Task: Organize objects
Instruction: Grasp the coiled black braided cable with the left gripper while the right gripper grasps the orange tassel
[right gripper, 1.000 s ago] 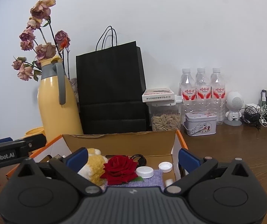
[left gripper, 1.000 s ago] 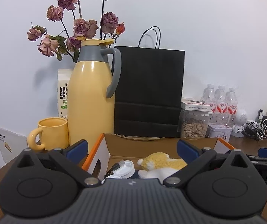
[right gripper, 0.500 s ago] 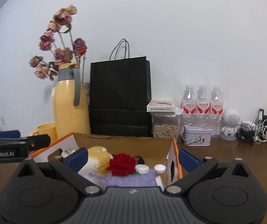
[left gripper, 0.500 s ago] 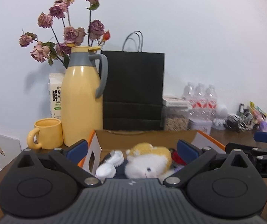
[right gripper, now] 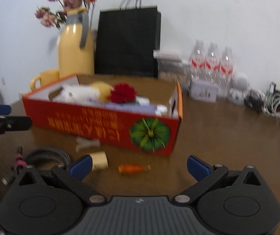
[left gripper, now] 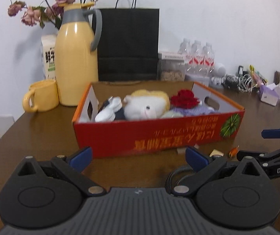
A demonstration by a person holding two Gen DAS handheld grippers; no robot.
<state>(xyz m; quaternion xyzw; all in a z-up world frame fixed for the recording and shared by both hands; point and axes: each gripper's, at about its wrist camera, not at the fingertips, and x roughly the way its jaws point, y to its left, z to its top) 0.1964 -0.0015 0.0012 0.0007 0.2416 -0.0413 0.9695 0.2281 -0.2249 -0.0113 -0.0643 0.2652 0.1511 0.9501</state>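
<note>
A red cardboard box (left gripper: 159, 135) (right gripper: 104, 125) stands on the brown table, holding a white and yellow plush toy (left gripper: 145, 105), a red rose (left gripper: 185, 98) (right gripper: 123, 93), white caps and a purple cloth. My left gripper (left gripper: 138, 155) is open and empty, just in front of the box's near wall. My right gripper (right gripper: 139, 165) is open too, low over the table to the box's right front. Between its fingers on the table lies a small orange carrot-shaped piece (right gripper: 133, 168). A tan block (right gripper: 99, 160), a pale scrap (right gripper: 87, 143) and a coiled black cable (right gripper: 46, 156) lie nearby.
Behind the box stand a yellow jug (left gripper: 77, 58) with dried roses, a yellow mug (left gripper: 42, 96), a black paper bag (left gripper: 128, 45), a seed jar, three water bottles (right gripper: 211, 62) and a tin. Tangled cables (left gripper: 243, 82) and a purple tissue pack (left gripper: 270, 96) sit far right.
Both grippers have pulled back and away from the box; its red front wall and the table in front with loose small items now show. Both stay open.
</note>
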